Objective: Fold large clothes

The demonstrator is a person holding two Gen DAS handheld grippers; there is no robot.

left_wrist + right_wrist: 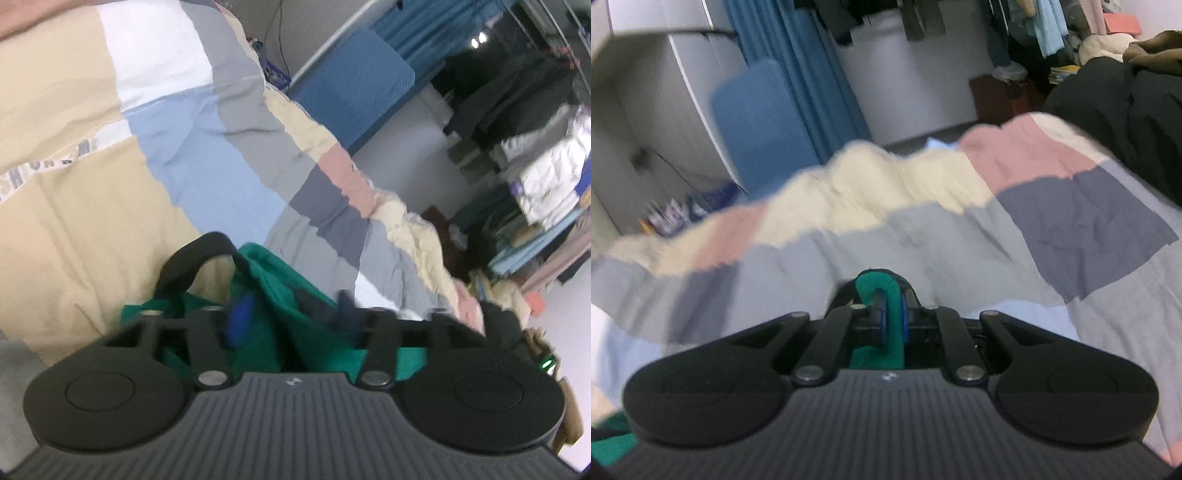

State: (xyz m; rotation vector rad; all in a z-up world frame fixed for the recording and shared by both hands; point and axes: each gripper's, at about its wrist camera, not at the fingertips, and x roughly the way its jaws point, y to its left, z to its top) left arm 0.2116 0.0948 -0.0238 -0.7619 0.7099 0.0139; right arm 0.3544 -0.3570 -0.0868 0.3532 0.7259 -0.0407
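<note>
A green garment (280, 295) with a black trim band (199, 254) lies bunched between the fingers of my left gripper (291, 314). The blue pads stand apart with cloth between them, and the frame is blurred. In the right wrist view my right gripper (892, 317) is shut on a fold of the same green garment (882, 325), pinched between its blue pads (881, 319). Both grippers are over a bed with a patchwork duvet (110, 177) of beige, blue, grey and pink, which also shows in the right wrist view (960, 236).
A blue mat (354, 85) leans against the wall beyond the bed. A clothes rack with hanging garments (535, 140) stands at the right. A dark blanket (1126, 122) lies at the bed's right. Blue curtains (812, 74) hang behind.
</note>
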